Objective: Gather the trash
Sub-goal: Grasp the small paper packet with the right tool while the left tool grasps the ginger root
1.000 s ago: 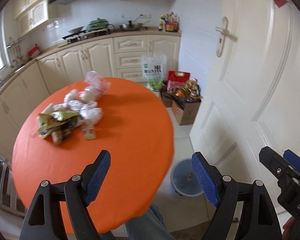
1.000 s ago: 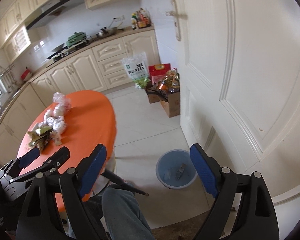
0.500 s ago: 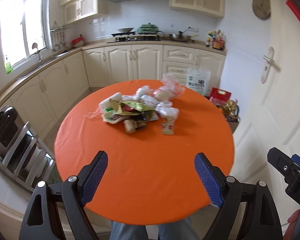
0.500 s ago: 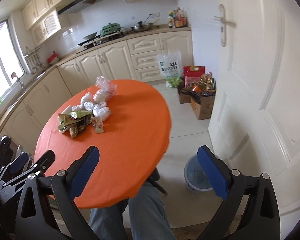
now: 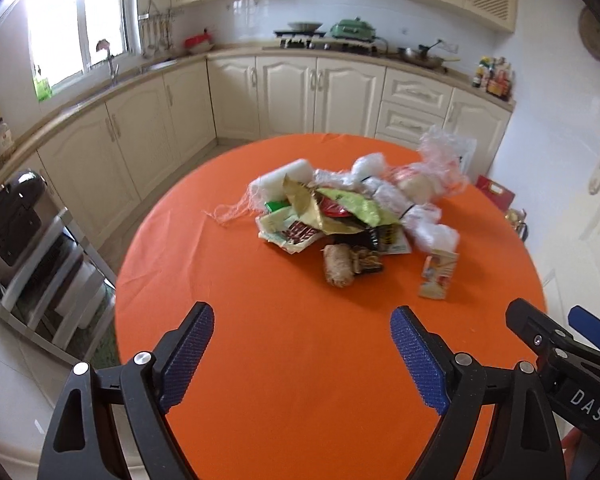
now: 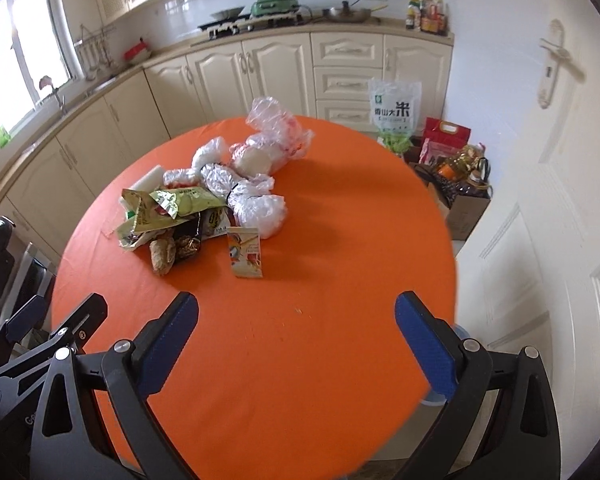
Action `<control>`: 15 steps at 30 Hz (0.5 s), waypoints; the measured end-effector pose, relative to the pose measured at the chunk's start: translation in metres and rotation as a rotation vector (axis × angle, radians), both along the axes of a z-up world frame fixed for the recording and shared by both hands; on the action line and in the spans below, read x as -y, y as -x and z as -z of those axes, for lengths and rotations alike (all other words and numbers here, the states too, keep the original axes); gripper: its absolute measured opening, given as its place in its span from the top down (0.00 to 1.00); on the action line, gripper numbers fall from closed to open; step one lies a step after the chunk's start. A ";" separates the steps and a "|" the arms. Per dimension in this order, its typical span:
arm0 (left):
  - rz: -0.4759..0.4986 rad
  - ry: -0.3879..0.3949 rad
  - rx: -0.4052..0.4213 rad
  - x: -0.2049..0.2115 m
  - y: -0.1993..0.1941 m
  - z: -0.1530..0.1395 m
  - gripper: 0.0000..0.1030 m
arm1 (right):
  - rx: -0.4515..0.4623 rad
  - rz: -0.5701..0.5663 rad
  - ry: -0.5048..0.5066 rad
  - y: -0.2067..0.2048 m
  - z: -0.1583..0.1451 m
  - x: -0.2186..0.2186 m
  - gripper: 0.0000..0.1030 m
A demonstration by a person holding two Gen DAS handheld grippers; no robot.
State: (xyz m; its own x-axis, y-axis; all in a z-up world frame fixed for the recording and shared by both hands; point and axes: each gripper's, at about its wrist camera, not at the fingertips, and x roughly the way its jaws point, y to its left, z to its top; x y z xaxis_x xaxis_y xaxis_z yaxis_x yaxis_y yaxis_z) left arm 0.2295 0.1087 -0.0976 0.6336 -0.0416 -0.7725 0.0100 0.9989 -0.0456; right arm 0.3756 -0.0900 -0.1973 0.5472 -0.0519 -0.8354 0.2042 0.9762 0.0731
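My left tool (image 5: 302, 338) and right tool (image 6: 296, 326) hang spread and empty above the near, bare part of the orange tabletop (image 6: 300, 360); both have just been widening. A blue bin (image 6: 458, 332) is almost wholly hidden behind the tabletop's right edge, contents unseen. Mid-tabletop lies the trash pile (image 6: 204, 200): wrappers, crumpled plastic bags, a small carton (image 6: 246, 254). Beyond the far edge, a cardboard box (image 6: 462, 208) holds bottles.

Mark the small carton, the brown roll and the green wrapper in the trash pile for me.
small carton (image 6: 247, 254), right wrist view, middle of its printed front.
brown roll (image 5: 337, 266), left wrist view, middle of its side.
green wrapper (image 6: 192, 200), right wrist view, its flat green face.
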 end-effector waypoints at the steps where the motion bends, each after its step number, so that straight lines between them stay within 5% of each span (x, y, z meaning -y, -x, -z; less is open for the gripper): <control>1: -0.001 0.009 -0.018 -0.002 -0.015 0.006 0.16 | -0.012 -0.008 0.002 -0.009 0.005 -0.003 0.03; 8: -0.018 0.001 -0.088 -0.022 -0.087 0.040 0.16 | -0.094 -0.045 0.032 -0.067 0.046 -0.017 0.03; 15: -0.005 0.014 -0.100 -0.034 -0.115 0.050 0.16 | -0.153 -0.050 0.052 -0.094 0.076 -0.023 0.03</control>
State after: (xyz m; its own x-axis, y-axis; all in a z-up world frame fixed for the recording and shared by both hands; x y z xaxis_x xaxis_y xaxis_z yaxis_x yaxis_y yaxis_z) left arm 0.3440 0.1428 -0.1475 0.5535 -0.0499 -0.8313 -0.0003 0.9982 -0.0601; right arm 0.4695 -0.0667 -0.2729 0.4170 -0.0732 -0.9060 0.1597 0.9871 -0.0063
